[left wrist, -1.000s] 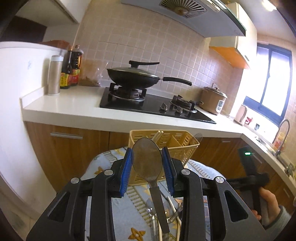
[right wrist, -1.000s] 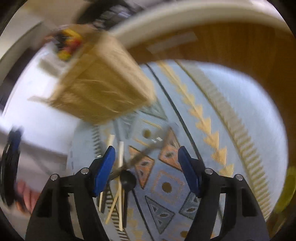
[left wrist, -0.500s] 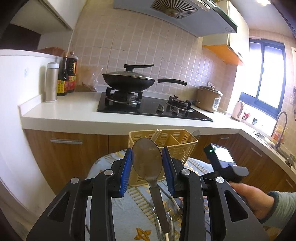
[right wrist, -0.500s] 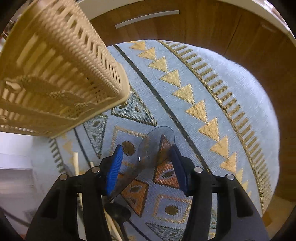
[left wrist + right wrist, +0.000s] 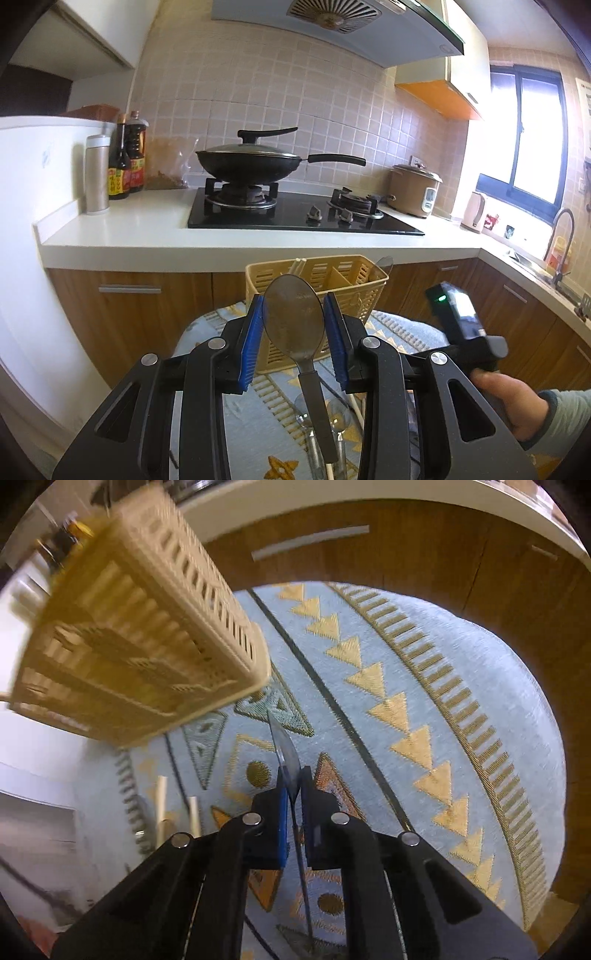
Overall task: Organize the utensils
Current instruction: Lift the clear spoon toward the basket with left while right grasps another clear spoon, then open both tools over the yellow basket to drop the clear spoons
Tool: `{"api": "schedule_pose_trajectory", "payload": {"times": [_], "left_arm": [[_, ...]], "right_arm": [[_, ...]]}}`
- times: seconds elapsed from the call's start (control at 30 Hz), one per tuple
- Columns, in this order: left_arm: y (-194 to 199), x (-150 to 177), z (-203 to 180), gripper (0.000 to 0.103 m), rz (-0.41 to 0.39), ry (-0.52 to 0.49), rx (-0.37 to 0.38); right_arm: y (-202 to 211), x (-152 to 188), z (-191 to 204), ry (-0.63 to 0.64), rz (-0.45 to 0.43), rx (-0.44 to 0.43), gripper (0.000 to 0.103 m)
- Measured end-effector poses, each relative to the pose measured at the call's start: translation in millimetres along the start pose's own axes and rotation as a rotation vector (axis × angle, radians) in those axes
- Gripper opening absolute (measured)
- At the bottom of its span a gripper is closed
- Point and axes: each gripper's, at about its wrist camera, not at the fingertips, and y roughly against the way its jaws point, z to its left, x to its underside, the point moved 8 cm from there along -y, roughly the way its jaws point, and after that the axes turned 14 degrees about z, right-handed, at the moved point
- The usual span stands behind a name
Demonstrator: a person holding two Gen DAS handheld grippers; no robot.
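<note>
Patterned cloth (image 5: 424, 686) below kitchen counter (image 5: 147, 236); left gripper (image 5: 293, 332) jaws clamp metal spoon (image 5: 293, 325); right gripper (image 5: 293, 801) jaws pinch clear plastic spoon (image 5: 286, 753).

Wall: I face beige tiles (image 5: 258, 92).
Counter: white top (image 5: 147, 229) over wooden cabinets (image 5: 147, 306).
Window: my right, bright daylight (image 5: 532, 147).

Home kitchen, gas hob (image 5: 303, 214) with lidded black wok (image 5: 247, 164), range hood (image 5: 332, 22) over beige wall tiles (image 5: 229, 92), rice cooker (image 5: 413, 194), sauce bottles (image 5: 127, 162), sink tap (image 5: 561, 236) by the window (image 5: 524, 133), wooden cabinets (image 5: 129, 314).
</note>
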Motion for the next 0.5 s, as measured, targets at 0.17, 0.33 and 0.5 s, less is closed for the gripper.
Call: {"api": "schedule_pose_trajectory", "payload": {"times": [0.17,0.33,0.5], "left_arm": [[4,-6,-7,0.031,-0.023,-0.012,-0.025],[16,-31,-9,0.031,-0.091,0.02,-0.026],[29,-79,-17,0.031,-0.195,0.018,-0.047]], "right_arm": [[46,16,5,0.066,-0.132,-0.146,0.005],[113,2,44,0.173,-0.298,-0.224,0.005],[196,-9,86,0.326,-0.561,-0.31,0.005]]}}
